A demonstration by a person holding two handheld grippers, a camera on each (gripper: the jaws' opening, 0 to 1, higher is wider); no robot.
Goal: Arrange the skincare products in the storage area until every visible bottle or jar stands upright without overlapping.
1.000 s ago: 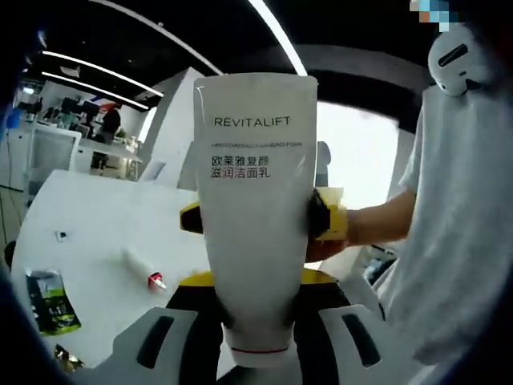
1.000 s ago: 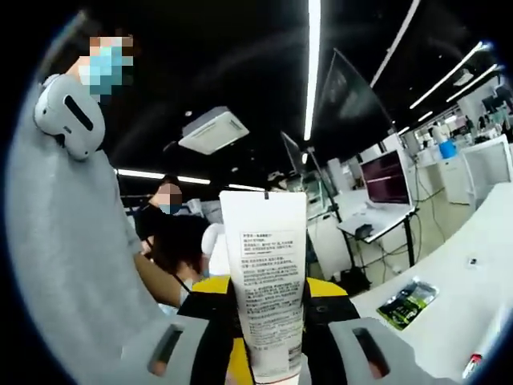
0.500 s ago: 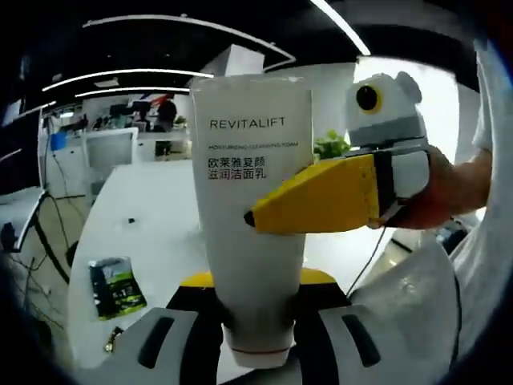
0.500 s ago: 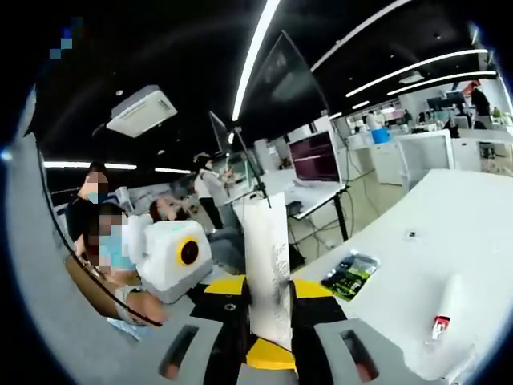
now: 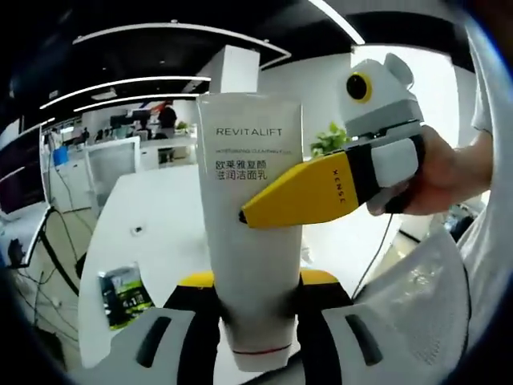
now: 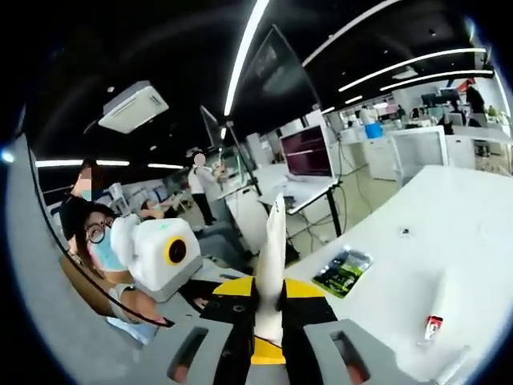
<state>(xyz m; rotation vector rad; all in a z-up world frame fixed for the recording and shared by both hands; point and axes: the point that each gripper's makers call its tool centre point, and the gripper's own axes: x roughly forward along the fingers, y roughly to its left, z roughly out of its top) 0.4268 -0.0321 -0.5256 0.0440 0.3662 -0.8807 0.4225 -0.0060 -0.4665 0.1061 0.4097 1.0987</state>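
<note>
White REVITALIFT tube (image 5: 250, 241) sits clamped in the left gripper (image 5: 255, 341) while the right gripper (image 6: 268, 341) pinches it edge-on.

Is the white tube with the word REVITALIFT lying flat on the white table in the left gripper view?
No, the white tube is raised above the white table, clamped between the jaws of the left hand-held gripper.

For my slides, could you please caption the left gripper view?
White REVITALIFT cleanser tube gripped by left gripper, yellow-jawed right gripper alongside.
</note>
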